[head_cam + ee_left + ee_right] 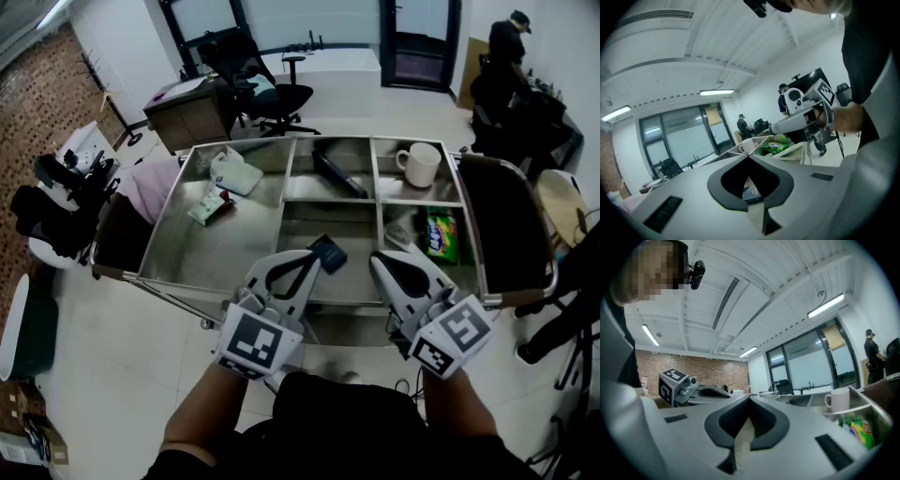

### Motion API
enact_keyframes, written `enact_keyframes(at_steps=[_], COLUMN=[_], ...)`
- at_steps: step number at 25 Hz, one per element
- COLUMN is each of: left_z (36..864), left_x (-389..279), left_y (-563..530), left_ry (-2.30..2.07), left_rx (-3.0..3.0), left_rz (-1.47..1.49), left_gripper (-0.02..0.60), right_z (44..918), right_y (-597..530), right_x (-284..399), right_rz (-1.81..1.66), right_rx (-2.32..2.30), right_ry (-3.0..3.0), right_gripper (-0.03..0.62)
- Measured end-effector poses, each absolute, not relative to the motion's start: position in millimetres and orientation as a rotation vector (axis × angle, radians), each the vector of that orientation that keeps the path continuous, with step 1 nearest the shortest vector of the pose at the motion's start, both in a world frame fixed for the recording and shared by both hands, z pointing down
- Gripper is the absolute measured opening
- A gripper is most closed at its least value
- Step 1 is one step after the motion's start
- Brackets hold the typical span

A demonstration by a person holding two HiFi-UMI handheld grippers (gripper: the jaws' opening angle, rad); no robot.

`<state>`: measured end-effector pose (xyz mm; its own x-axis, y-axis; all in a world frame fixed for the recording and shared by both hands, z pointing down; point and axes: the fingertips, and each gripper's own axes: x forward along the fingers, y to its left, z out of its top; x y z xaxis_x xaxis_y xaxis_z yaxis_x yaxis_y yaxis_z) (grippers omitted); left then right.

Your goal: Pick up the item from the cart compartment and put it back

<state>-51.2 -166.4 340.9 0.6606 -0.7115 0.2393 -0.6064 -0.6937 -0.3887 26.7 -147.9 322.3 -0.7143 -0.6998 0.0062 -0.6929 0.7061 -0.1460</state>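
1. The left gripper [312, 259] has its jaws pressed together, with nothing visibly pinched.
2. The small dark blue packet [327, 253] sits just ahead of that gripper's tips, in the cart's [234, 246] middle compartment. It also shows through the gap behind them.
3. The right gripper [379, 259], beside the left one, is also closed and empty.
4. Judging by this, the packet lies loose. Whether the pick-up is still ahead or the return is already done cannot be told.

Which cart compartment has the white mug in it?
The far-right compartment holds the white mug, beyond the one with the green snack packet; the far-middle one beside it holds a long black object instead.
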Motion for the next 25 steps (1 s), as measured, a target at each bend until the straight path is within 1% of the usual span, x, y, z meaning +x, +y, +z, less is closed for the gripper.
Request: enact_keyframes(at_steps=[3,4,5,6,10,13,16,17,19,20,22,24,25], left_z=[349.9,354.3,359.6,365.5,392.5,417.4,444.8,452.6,464.0,467.5,472.6,477.6,480.5], left_x=[-43.7,-40.9,-37.3,-32.9,-19.3,-18.9,-26.4,-29.3,-32.3,-31.9,-31.4,-38.2,-41.1], left_y=[-191.1,-197.8,-202.9,-206.4,-217.2,-225.4,-221.4,-218.1,-214.6,-215.1,-219.1,-224.9,-226.3], left_ry=[0.993,0.949,0.887,0.808,0.49,0.295,0.053,-0.031,-0.163,-0.206,-0.26,-0.28,-0.296], left_rx=[-2.55,-2.539,-2.535,-2.531,-2.422,-2.34,-2.275,-2.244,-2.197,-2.181,-2.153,-2.117,-2.103], left_rz=[-0.711,-0.768,-0.828,-0.888,-1.134,-1.317,-1.518,-1.58,-1.664,-1.685,-1.721,-1.798,-1.838], left_gripper=[0.005,0.016,0.076,0.097,0.098,0.145,0.165,0.189,0.232,0.232,0.258,0.26,0.287], right_z=[317.9,316.9,316.0,315.1,312.2,311.7,309.6,308.6,306.8,306.0,305.0,304.5,304.3], right_y=[-157.4,-160.1,-162.4,-164.0,-165.0,-164.1,-162.7,-162.2,-161.4,-161.0,-159.9,-159.2,-159.1], right_x=[24.9,24.2,23.6,23.2,25.8,28.1,31.4,32.9,35.9,37.1,38.7,39.7,40.4], right_rz=[-0.204,-0.202,-0.201,-0.201,-0.209,-0.207,-0.2,-0.199,-0.202,-0.204,-0.202,-0.197,-0.196], right_rx=[-1.152,-1.147,-1.144,-1.143,-1.149,-1.154,-1.164,-1.168,-1.174,-1.175,-1.18,-1.185,-1.187], right_ry=[2.858,2.86,2.86,2.86,2.846,2.838,2.828,2.824,2.814,2.809,2.803,2.803,2.803], right_gripper=[0.017,0.017,0.017,0.017,0.017,0.017,0.017,0.017,0.017,0.017,0.017,0.017,0.017])
